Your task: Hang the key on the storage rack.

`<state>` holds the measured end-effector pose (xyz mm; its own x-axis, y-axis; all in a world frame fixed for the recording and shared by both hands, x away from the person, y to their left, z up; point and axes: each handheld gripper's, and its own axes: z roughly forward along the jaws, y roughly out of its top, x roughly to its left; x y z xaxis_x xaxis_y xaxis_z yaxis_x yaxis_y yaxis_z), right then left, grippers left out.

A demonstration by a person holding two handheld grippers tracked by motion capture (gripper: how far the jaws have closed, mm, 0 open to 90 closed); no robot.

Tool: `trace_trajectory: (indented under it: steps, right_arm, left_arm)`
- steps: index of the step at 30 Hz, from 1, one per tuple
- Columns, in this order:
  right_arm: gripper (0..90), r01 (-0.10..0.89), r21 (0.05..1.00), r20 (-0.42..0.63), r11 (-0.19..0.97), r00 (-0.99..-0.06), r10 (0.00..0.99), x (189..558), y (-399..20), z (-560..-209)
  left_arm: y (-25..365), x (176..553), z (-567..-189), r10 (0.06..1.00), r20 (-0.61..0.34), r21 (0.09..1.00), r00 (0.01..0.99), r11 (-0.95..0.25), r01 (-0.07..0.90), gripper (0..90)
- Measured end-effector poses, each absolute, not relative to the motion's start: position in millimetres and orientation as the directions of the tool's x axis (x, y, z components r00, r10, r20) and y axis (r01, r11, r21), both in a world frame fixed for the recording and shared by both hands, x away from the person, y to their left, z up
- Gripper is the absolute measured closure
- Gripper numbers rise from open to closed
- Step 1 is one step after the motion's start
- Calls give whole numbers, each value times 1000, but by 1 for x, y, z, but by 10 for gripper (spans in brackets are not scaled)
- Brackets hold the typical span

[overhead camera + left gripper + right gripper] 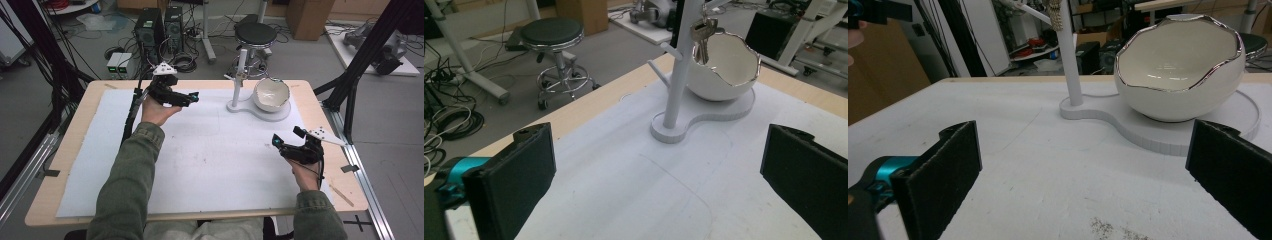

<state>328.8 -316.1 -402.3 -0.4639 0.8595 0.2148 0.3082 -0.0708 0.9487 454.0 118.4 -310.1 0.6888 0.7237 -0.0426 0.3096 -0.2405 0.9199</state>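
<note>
My left tongs point(192, 97) hover wide and empty at the far left of the counter point(70, 150); my right tongs point(276, 142) hover wide and empty, near right. The keys point(702, 36) hang on the white stand point(679, 70), beside the egg-shaped bowl point(271, 94). Risk, as I judge it: a sideways tug tips the stand or knocks the bowl.

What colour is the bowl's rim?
Silver, on a white bowl; clearest in the right gripper view.

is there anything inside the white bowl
No, in the right gripper view the white bowl with its silver rim shows a bare, glossy inside.
</note>
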Motion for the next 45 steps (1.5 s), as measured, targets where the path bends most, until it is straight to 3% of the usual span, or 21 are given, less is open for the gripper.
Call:
trace_trajectory:
  steps: [45]
  right_arm:
    - [4,306,949,210,-68,-459,863,327,-317,-403]
  left_arm:
    - [189,394,-354,811,-66,929,582,-162,331,16]
